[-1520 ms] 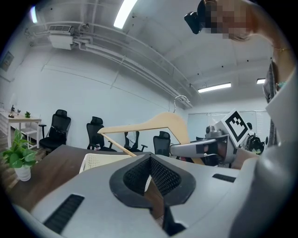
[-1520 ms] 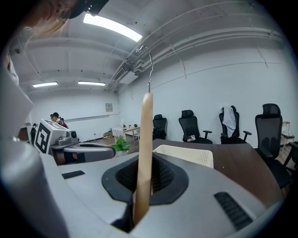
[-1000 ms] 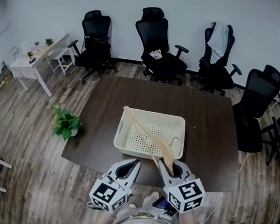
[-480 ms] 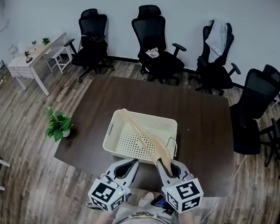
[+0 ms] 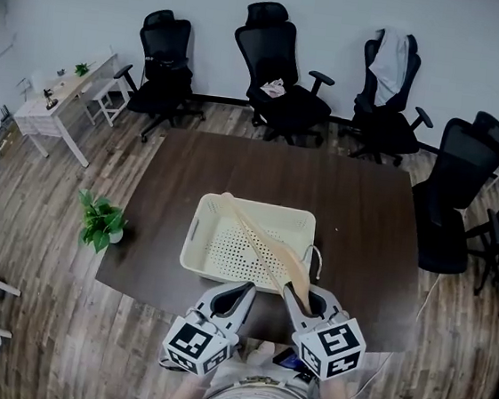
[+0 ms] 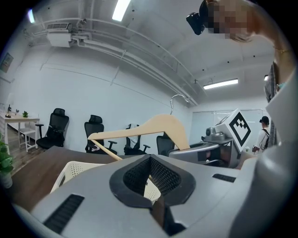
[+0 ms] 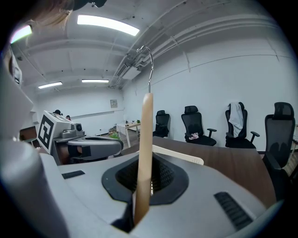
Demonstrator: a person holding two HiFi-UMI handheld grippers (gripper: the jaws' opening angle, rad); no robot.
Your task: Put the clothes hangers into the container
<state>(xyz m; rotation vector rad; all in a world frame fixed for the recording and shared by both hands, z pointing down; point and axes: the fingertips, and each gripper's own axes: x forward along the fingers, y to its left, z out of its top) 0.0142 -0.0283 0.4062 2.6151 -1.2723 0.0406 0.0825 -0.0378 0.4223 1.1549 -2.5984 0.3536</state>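
A wooden clothes hanger (image 5: 262, 245) with a metal hook slants over the cream perforated basket (image 5: 258, 205) on the dark table. My right gripper (image 5: 295, 291) is shut on the hanger's near end, just in front of the basket's near rim. In the right gripper view the hanger (image 7: 145, 153) rises edge-on from between the jaws, hook uppermost. My left gripper (image 5: 244, 289) hovers beside it to the left, shut with nothing in it. In the left gripper view the hanger (image 6: 163, 128) spans above the basket (image 6: 74, 169), and the right gripper (image 6: 200, 151) holds its right end.
The brown table (image 5: 356, 206) stands on a wood floor. Several black office chairs (image 5: 277, 72) line its far and right sides. A potted plant (image 5: 99, 220) sits on the floor at the left, and a white desk (image 5: 60, 97) stands far left.
Both grippers and the hanger have shifted a little to the right relative to the basket. The hanger's far tip now lies over the back rim, inside the left corner. The grip is unchanged.
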